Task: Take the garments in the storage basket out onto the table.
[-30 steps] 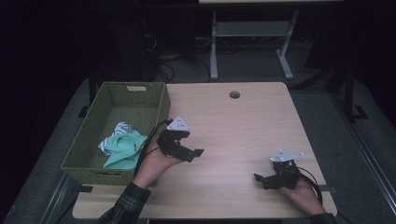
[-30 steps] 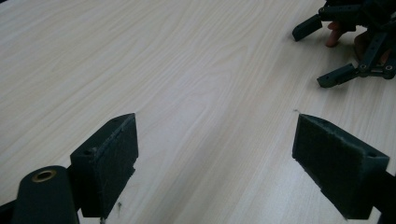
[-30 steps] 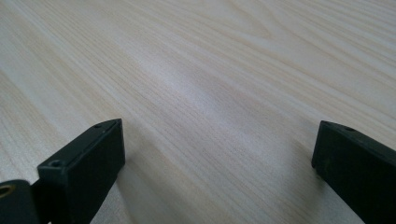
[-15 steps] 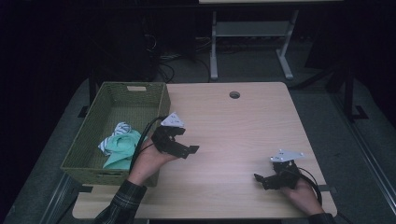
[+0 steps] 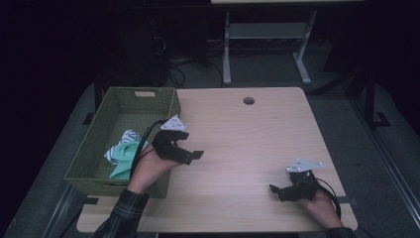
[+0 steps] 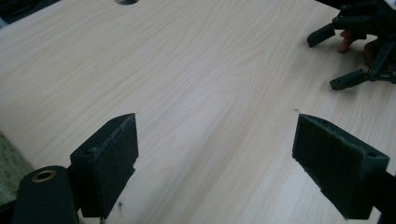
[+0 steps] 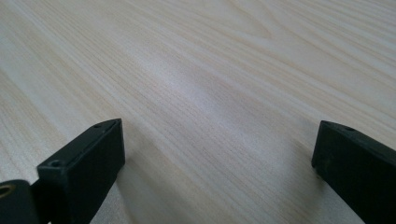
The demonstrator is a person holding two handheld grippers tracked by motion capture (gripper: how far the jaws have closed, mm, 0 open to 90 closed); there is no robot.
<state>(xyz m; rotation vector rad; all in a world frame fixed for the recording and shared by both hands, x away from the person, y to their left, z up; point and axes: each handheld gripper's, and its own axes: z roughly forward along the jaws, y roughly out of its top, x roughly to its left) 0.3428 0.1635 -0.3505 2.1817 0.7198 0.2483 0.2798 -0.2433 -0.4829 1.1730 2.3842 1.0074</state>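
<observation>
My left gripper [image 5: 190, 148] hovers just right of a green woven basket [image 5: 89, 158], held in a hand whose plaid sleeve comes from the bottom left. Its jaws stand wide apart with nothing between them, as the left gripper view [image 6: 215, 144] shows over bare wood. In the basket lies a teal cloth [image 5: 121, 157] with a white striped cloth [image 5: 128, 136] beside it. My right gripper [image 5: 280, 191] rests low near the table's front right corner, open and empty; its own view [image 7: 219, 149] shows light wood between the pads. That right gripper [image 6: 359, 46] also appears far off in the left gripper view.
The light wooden table [image 5: 247, 139] has a round cable hole [image 5: 248, 100] near its far edge. The basket takes up the table's left side. Beyond the table, a metal stand [image 5: 265, 34] and cables lie on the dark floor.
My left gripper has drifted slightly left, toward the basket's right wall. The right gripper has stayed where it was.
</observation>
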